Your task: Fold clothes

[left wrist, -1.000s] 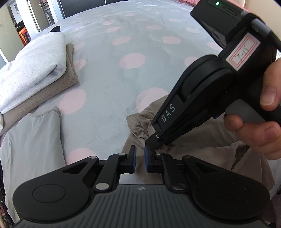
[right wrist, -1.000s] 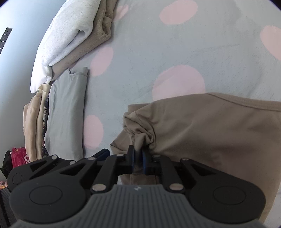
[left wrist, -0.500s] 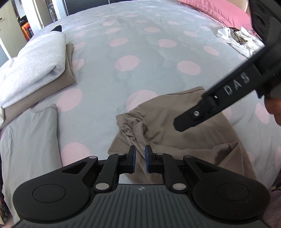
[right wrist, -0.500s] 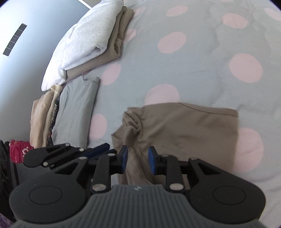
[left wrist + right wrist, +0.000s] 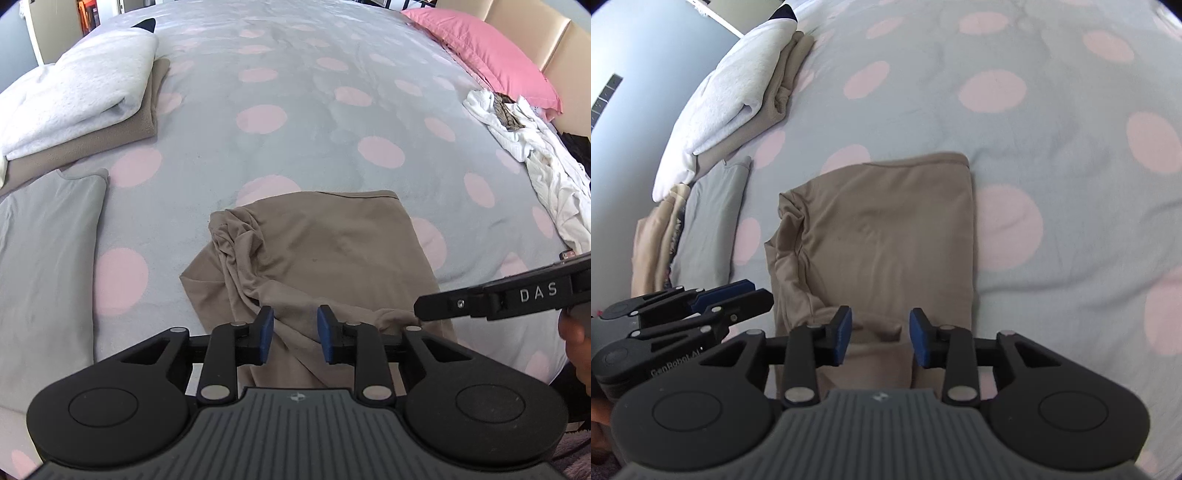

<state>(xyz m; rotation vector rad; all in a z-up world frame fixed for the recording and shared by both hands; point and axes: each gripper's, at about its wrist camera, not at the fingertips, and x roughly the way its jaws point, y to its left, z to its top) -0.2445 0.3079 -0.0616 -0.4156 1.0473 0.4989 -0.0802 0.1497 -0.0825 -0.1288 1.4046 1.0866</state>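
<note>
A tan garment [image 5: 325, 251] lay half folded on the spotted bed [image 5: 295, 110], its left edge bunched, while the left gripper [image 5: 294, 334] and right gripper [image 5: 880, 336] hovered above it, their fingers just parted and holding nothing, apparently letting the fold settle.

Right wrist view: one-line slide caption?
Open right tongs hover over the half-folded tan jersey garment on the pink-dotted grey bedspread, folded stack behind.

Both cams ride the hand-held grippers, tilted steeply down, close over the bed [image 5: 314, 122]. Left one faces up the bed toward the pink pillow [image 5: 480, 51]. Both catch the same tan garment [image 5: 332, 251] and folded stack [image 5: 738, 92].
</note>
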